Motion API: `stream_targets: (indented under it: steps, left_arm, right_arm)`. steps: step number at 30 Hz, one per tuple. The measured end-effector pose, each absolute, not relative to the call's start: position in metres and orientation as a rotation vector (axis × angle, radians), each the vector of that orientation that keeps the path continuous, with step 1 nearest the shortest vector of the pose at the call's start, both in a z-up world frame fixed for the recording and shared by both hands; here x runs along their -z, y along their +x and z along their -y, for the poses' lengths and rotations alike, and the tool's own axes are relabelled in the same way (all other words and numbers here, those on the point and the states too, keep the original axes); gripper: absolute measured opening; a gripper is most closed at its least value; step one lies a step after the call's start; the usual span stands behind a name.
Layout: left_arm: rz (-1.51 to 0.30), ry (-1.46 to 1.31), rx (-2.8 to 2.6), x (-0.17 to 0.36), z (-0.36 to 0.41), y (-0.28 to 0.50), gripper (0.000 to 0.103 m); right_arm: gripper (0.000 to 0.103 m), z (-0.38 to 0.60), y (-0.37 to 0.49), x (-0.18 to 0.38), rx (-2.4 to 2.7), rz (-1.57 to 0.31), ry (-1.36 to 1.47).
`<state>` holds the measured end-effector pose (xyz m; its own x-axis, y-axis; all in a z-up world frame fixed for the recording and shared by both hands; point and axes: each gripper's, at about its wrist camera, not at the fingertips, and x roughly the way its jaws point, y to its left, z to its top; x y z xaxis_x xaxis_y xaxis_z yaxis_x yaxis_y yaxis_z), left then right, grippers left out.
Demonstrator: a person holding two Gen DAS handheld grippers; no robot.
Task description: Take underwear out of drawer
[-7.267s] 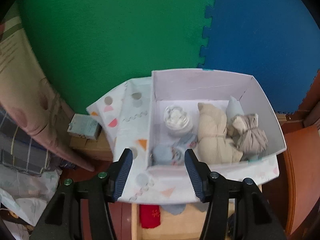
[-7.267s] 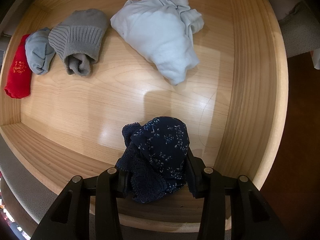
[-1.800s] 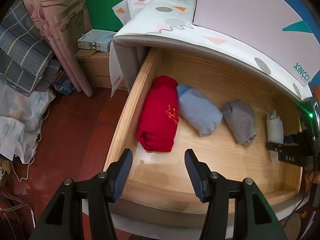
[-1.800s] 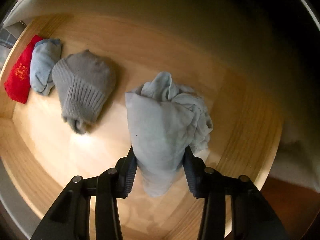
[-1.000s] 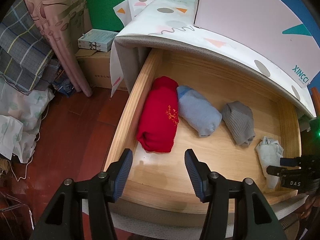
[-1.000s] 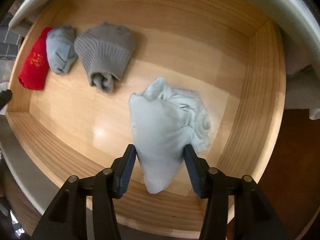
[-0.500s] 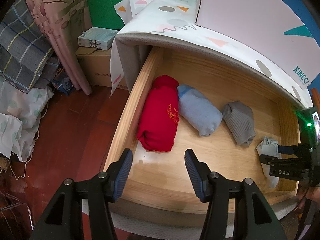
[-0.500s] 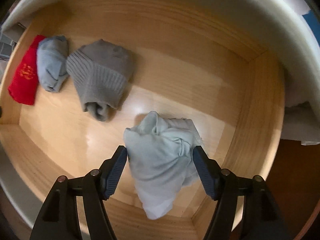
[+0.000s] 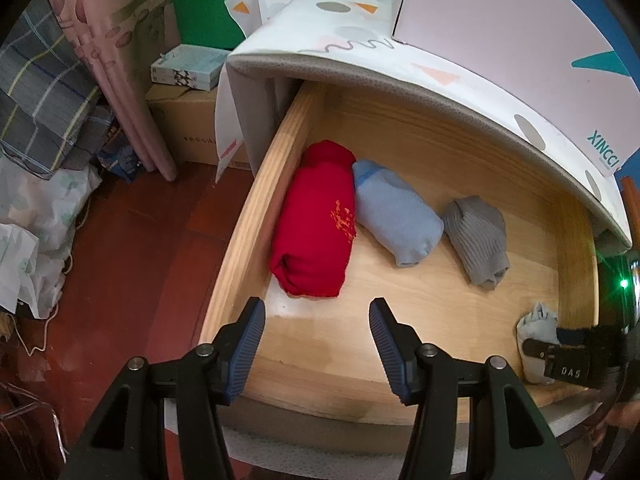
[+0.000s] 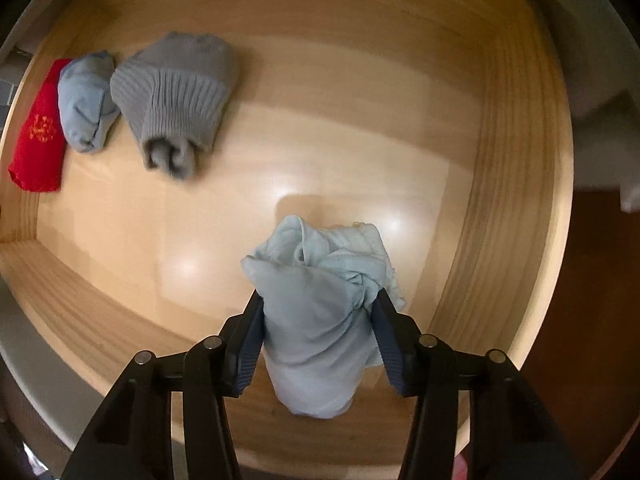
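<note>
Drawer (image 9: 248, 216): 4 rolls. R gripper (image 10: 318, 328) jaws just clamped pale-blue roll (image 10: 316, 312); L gripper (image 9: 316, 344) jaws apart, empty.

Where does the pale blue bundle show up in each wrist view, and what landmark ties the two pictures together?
Left wrist: pale blue bundle at the far right edge, in the drawer's near right corner, partly hidden by the right gripper.
Right wrist: bundle low in the centre, pressed between the right gripper's pads.
Shared landmark: the grey ribbed roll, the bundle's nearest neighbour in the drawer.
</note>
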<state>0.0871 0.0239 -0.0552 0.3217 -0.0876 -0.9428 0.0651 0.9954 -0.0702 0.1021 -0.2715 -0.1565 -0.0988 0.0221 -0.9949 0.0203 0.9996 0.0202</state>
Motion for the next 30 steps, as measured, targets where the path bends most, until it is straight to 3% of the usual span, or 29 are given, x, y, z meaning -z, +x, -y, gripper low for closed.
stream_targets:
  steps: [30]
  left_arm:
    - [-1.417, 0.003, 0.134, 0.086, -0.007, 0.160, 0.055]
  right_arm:
    - [0.049, 0.264, 0.078, 0.144, -0.003, -1.634, 0.058]
